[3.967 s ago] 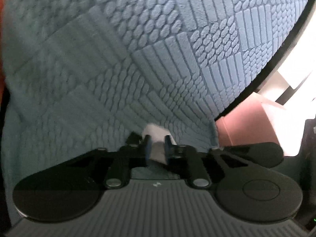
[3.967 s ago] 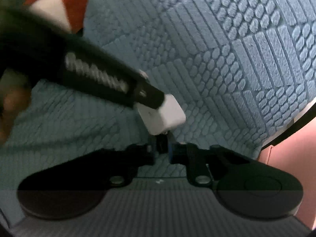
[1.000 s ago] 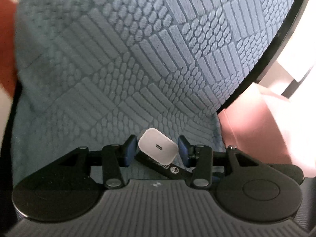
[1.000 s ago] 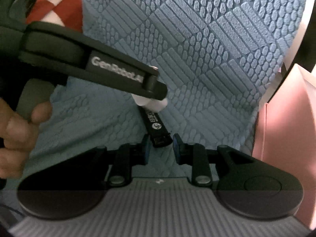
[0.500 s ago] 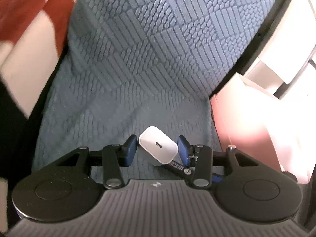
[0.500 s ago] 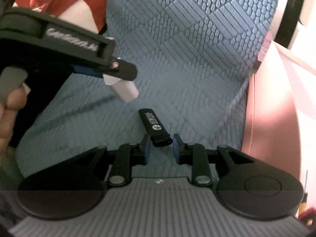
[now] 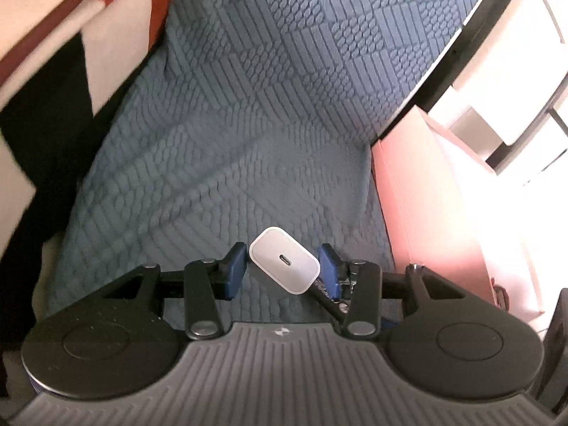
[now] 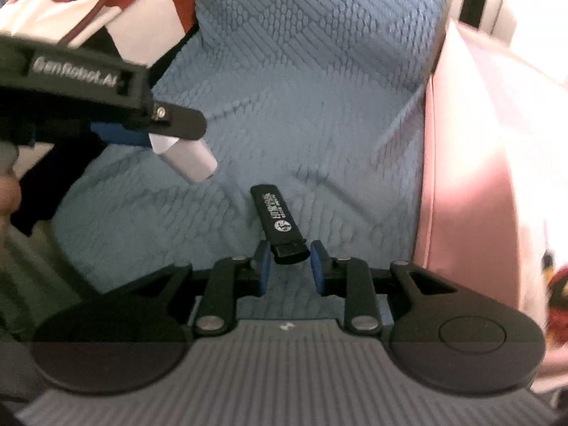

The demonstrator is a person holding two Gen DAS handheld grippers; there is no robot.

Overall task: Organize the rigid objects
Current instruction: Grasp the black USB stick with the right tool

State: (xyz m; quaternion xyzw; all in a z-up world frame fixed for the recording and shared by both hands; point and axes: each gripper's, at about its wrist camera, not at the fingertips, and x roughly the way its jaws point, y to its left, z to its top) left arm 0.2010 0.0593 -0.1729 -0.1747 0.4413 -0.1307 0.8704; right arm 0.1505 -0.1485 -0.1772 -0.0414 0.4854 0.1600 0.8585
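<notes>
Hovering over the blue quilt [image 7: 269, 113], a white charger [image 7: 284, 264] is clamped by the left gripper [image 7: 283, 268], a black USB stick [image 8: 278, 222] by the right gripper [image 8: 290, 266].

The red object [image 8: 557, 305] is cut off at the right wrist view's blurred edge.

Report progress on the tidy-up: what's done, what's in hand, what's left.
Done: both items are lifted off the blue textured cover. In hand: the left gripper holds the white USB-C charger; the right gripper holds the black USB stick. Left: neither is set down; the pink box stands beside them.
</notes>
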